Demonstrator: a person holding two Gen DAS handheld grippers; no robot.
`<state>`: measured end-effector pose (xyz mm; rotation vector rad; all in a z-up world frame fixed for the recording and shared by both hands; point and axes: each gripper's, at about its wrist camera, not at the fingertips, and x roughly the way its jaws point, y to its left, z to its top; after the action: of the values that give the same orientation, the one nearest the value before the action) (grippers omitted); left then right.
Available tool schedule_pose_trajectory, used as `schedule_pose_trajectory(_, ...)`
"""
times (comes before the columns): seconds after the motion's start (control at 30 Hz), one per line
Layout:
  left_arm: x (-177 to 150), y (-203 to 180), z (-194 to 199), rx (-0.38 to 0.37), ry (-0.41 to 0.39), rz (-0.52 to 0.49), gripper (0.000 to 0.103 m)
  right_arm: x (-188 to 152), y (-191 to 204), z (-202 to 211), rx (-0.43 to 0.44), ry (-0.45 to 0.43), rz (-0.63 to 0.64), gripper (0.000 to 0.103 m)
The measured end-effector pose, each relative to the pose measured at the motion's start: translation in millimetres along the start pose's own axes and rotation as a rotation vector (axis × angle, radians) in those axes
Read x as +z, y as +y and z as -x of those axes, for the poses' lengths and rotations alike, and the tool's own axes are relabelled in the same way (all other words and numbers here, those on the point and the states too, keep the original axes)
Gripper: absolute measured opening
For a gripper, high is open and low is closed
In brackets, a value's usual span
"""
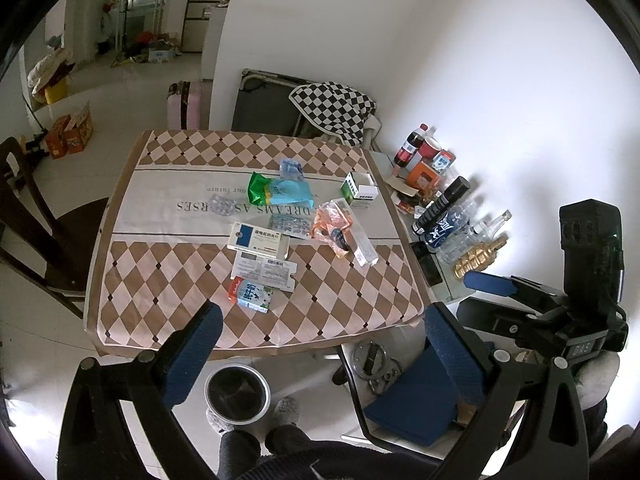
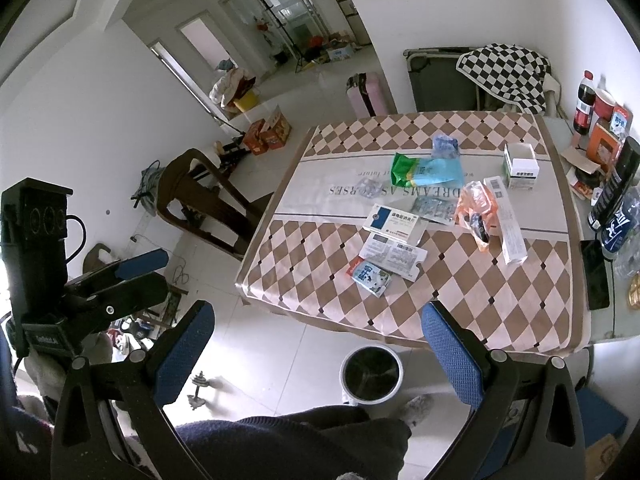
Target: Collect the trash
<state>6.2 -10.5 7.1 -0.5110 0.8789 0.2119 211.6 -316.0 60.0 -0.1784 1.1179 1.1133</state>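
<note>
Blue-padded left gripper [image 1: 320,340] and right gripper [image 2: 316,336], both spread wide and empty, are held above the bin [image 2: 372,374]; the nearest trash, a milk carton [image 2: 370,276] at the table's near edge, is best taken first.

I cannot read the small print on the blue-and-white medicine box [image 1: 258,237] near the table's [image 1: 132,280] middle. The orange wrapper [image 1: 334,226] partly hides a dark item inside; identity unclear. Bottles [image 1: 460,224] past the table's right edge overlap; labels blurred. The bin's [image 2: 371,374] contents are too dark to tell. The phone [image 2: 597,276] lies near the right frame edge.
</note>
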Motion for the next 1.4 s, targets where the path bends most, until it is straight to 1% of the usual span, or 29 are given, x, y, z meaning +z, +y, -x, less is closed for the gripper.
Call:
schedule_pose_trajectory(1.07, -2, 5, 0, -0.007, 0.001, 0.002, 0.103, -2, 3, -3, 0.000, 0.009, -0.002, 0.103)
schedule_pose_trajectory(1.1, -2, 5, 0, -0.007, 0.001, 0.002, 0.103, -20, 1, -3, 0.001, 0.010, -0.001, 0.103)
schedule_pose_trajectory(1.17, -2, 5, 0, -0.005, 0.001, 0.001, 0.103, -27, 1, -3, 0.001, 0.011, -0.001, 0.103)
schedule_pose_trajectory(1.2, -2, 5, 0, -0.006, 0.001, 0.001, 0.103, -25, 0, -3, 0.002, 0.011, -0.002, 0.103)
schedule_pose_trajectory(1.23, -7, -3, 0, -0.004, 0.001, 0.000, 0.103, -30, 1, -4, 0.000, 0.012, -0.002, 0.103)
schedule_pose_trajectory(1.3, -8, -4, 0, -0.006, 0.002, 0.001, 0.103, -23, 0, -4, -0.001, 0.013, -0.002, 0.103)
schedule_pose_trajectory(1.4, -8, -7, 0, -0.006, 0.003, 0.001, 0.103, -28, 0, -6, 0.002, 0.017, -0.005, 0.103)
